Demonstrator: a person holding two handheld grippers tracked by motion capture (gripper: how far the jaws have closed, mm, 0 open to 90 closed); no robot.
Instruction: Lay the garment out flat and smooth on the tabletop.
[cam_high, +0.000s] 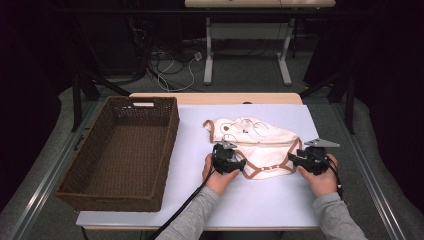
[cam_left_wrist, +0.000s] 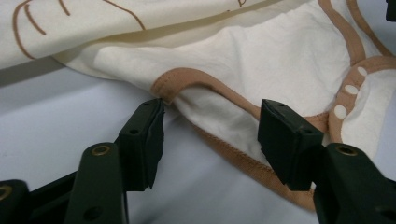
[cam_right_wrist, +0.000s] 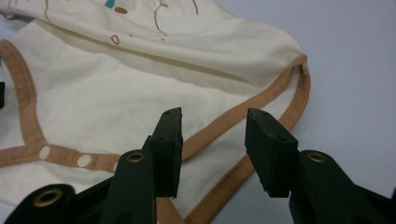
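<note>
The cream cotton baby bodysuit with tan-brown binding and a brown line print (cam_high: 252, 142) lies rumpled on the white tabletop (cam_high: 260, 200), right of centre, its long axis running from the far left, where the neck end sits, down to the near right, where the snap-studded crotch edge (cam_high: 270, 167) faces us; we have a gripper at each near corner of it. Our left gripper (cam_high: 234, 161) sits at the garment's near-left leg opening; in the left gripper view its black jaws stand apart, the bound hem (cam_left_wrist: 187, 79) just ahead and partly between them, no pad pressing on cloth. Our right gripper (cam_high: 298, 159) is at the near-right corner; in the right gripper view its jaws are likewise spread, straddling the tan edge (cam_right_wrist: 219, 126) without pinching it. Both hands are about equally near, each with its own hem directly in front, so we judge the coming move to be a short push forward and a squeeze on each side. To the left, well apart from the garment, stands the dark brown woven wicker basket (cam_high: 167, 145); nothing lies between it and the cloth.
</note>
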